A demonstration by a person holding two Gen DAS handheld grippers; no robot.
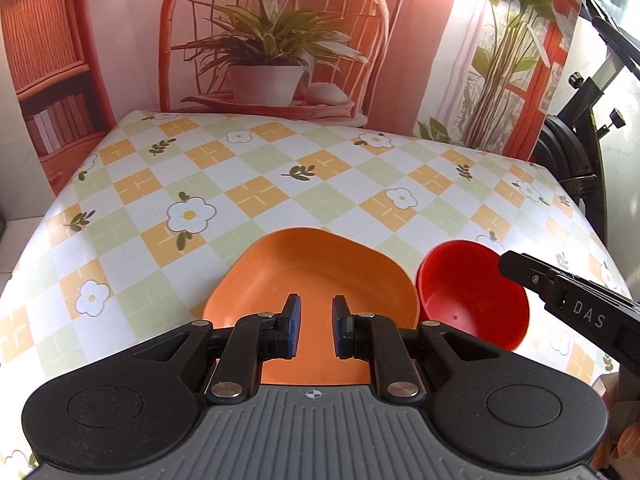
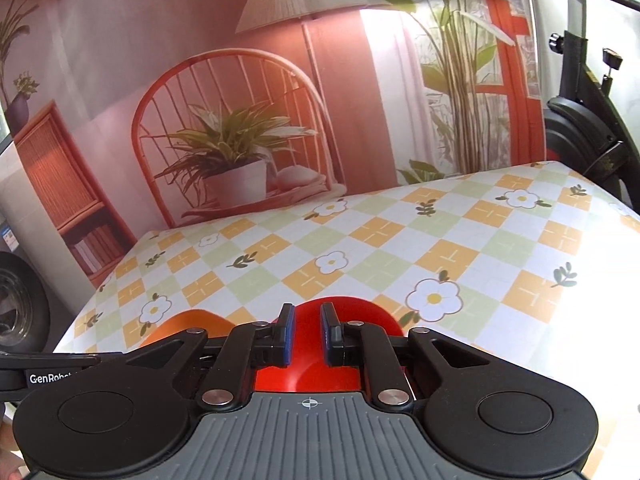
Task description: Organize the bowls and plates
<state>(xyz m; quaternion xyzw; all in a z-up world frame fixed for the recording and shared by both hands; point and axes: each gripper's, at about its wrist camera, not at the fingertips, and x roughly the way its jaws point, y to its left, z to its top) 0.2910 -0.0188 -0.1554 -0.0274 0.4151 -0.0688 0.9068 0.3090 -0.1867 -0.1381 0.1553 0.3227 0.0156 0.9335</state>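
Resting on a glossy checked tablecloth [image 1: 256, 184] of orange, pale green and white squares printed with daisies and leaf sprigs, a smooth matte orange plate [image 1: 320, 268] with a rounded-square outline and a shallow raised rim sits near the front edge of the table. Just to its right is a round red bowl [image 1: 472, 292], deep, thin-walled and plastic-looking, tipped so that its hollow faces the left wrist camera; its rim looks to meet the plate's edge, though contact cannot be confirmed. The left gripper [image 1: 316, 316] hangs above the plate's near half, its two black fingers with blue pads standing apart with a clear gap and nothing between them. The right gripper [image 2: 307, 330], of the same black hinged build with a ribbed grey base, hovers over the red bowl, its fingers likewise parted and empty; in the left wrist view, its angular black side reaches in over the bowl's right rim. From the right wrist view, a sliver of the orange plate shows left of the bowl. Behind the table hangs a printed backdrop [image 1: 272, 40] showing a rattan chair, a potted plant and a bookshelf.
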